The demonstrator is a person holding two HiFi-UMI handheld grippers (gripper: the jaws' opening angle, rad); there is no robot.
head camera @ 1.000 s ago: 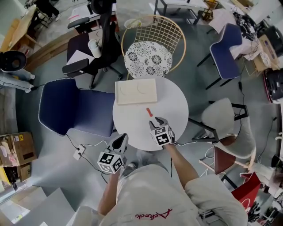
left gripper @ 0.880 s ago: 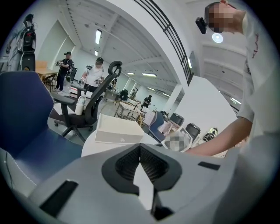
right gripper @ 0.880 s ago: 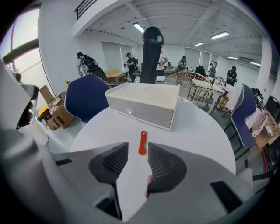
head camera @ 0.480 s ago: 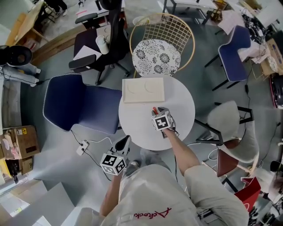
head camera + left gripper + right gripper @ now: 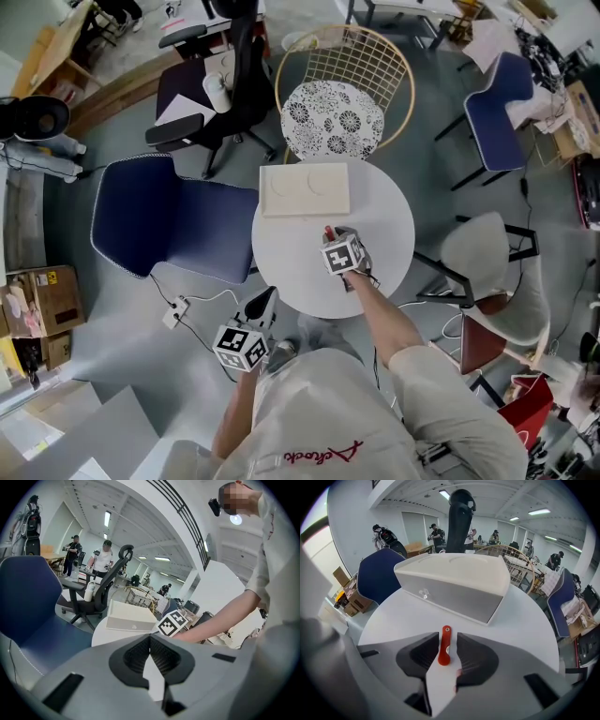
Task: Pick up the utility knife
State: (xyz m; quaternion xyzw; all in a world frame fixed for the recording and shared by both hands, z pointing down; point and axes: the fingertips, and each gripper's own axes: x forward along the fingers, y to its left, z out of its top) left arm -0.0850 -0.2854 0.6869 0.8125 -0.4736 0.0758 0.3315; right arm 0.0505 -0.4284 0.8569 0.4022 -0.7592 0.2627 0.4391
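Down on the round white counter [image 5: 380, 202], the red utility knife [image 5: 444, 645] lies flat between the jaws of the right tool [image 5: 448, 641], which are closing around it with a sliver of gap showing on either side. Its far end points toward the white box [image 5: 454, 585] just beyond. Off the counter's near edge, the left tool [image 5: 150, 638] hangs clenched on nothing, tips together
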